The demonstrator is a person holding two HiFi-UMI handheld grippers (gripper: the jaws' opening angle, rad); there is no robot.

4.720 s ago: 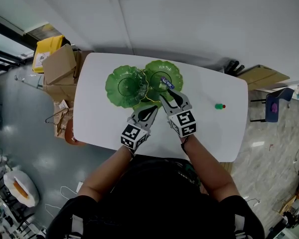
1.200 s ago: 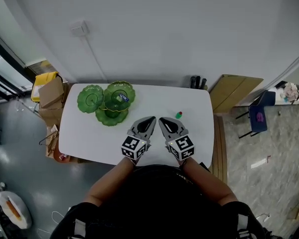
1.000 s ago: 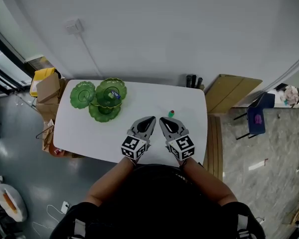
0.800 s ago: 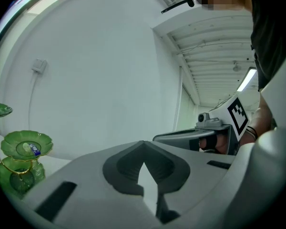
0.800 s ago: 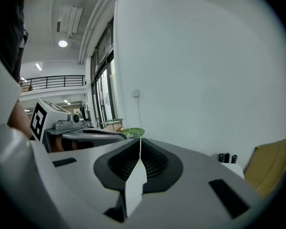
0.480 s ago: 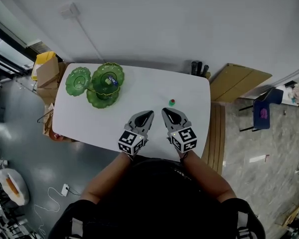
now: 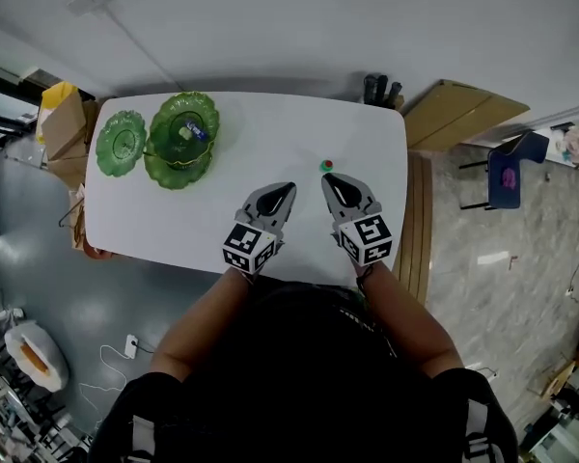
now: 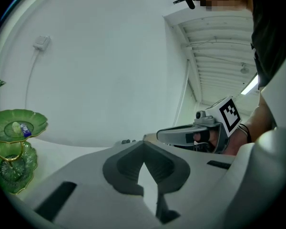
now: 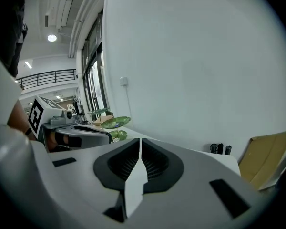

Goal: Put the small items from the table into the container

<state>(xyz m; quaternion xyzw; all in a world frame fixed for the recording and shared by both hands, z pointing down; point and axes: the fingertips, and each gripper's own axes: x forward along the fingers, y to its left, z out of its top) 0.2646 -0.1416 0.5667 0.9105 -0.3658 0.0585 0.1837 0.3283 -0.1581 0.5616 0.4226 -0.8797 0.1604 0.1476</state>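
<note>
1 small item point(image 7: 325, 166), green with a red end, lies on the table point(image 7: 174, 210) just ahead of the right hand-held gripper point(image 7: 330, 177), well apart from the green tiered dish point(image 7: 170, 112) at the far-left corner. Both that one and the left hand-held gripper point(image 7: 289, 188) are clenched and empty. The item looks light, hard and apt to roll, so pinch it gently across its middle.
</note>
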